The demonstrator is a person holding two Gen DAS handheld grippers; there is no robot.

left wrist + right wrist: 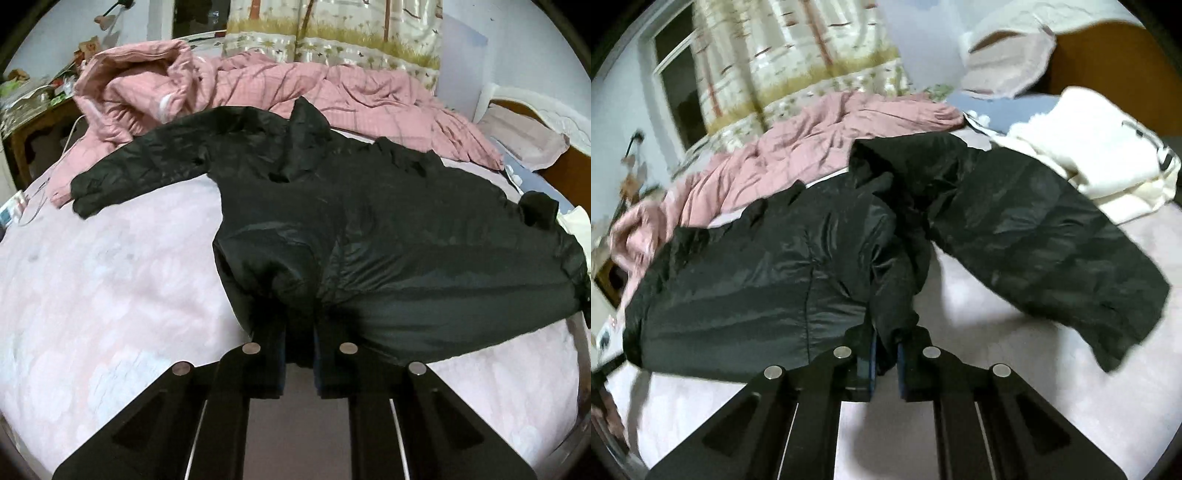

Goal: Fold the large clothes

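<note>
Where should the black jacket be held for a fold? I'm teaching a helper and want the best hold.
Grip the black jacket by its near hem, coming in low from the bed's near edge. It lies spread flat, sleeves out, so the hem is a free edge that lifts easily. The left gripper and right gripper are each shut on that near edge, spaced apart.

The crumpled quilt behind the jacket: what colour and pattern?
Pink with a faint check; the quilt shows best in the left wrist view.
</note>
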